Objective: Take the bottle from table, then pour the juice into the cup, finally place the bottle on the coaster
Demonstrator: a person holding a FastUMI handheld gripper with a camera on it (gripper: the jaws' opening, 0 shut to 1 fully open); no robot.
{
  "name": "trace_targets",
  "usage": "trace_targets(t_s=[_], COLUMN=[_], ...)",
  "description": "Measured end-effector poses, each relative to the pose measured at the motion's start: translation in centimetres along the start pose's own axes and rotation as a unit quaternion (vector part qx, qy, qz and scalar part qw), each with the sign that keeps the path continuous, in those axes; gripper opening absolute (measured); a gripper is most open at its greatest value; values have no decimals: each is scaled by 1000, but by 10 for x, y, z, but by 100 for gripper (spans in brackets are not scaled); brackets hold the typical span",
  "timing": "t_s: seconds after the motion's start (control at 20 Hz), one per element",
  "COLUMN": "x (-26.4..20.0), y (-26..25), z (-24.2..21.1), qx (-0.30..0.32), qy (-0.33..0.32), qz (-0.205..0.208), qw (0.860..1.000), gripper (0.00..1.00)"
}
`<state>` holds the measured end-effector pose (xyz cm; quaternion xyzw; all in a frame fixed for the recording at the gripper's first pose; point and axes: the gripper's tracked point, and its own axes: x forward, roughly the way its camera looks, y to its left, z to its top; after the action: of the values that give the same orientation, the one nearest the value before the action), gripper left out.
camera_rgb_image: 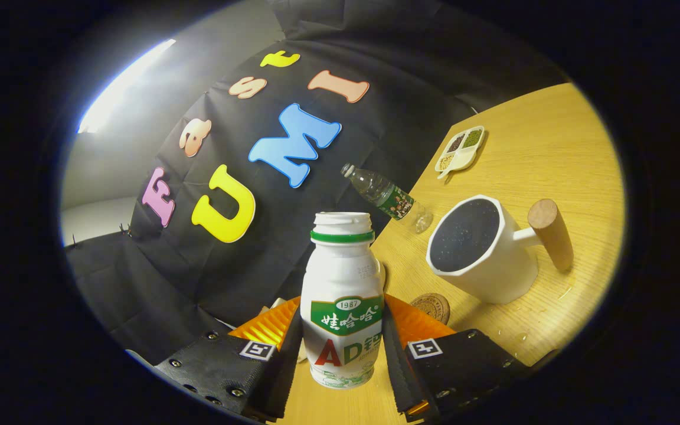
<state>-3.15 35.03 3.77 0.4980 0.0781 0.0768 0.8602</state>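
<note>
White plastic bottle (342, 307) with a green band, its mouth uncapped, sits clamped between the two fingers of the gripper (342, 345), one finger pressing each side at label height. The whole scene leans, which suggests the bottle is lifted and being tipped toward the cup. A white cup (481, 251) with a wooden handle stands just ahead on the wooden table (552, 153), mouth facing the bottle. A round cork coaster (432, 307) lies between cup and fingers, waiting for the bottle.
</note>
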Motion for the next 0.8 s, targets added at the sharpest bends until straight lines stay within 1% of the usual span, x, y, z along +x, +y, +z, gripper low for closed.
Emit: trace_targets(t_s=[0.15,0.4,0.55,0.8], x=[1,3,4,5], y=[0,0,3,3], z=[1,2,5,9], qx=[24,40,73,116], qy=[-1,-1,-2,-6], qz=[3,4,13,18], qw=[1000,999,997,993], gripper=[66,66,67,66])
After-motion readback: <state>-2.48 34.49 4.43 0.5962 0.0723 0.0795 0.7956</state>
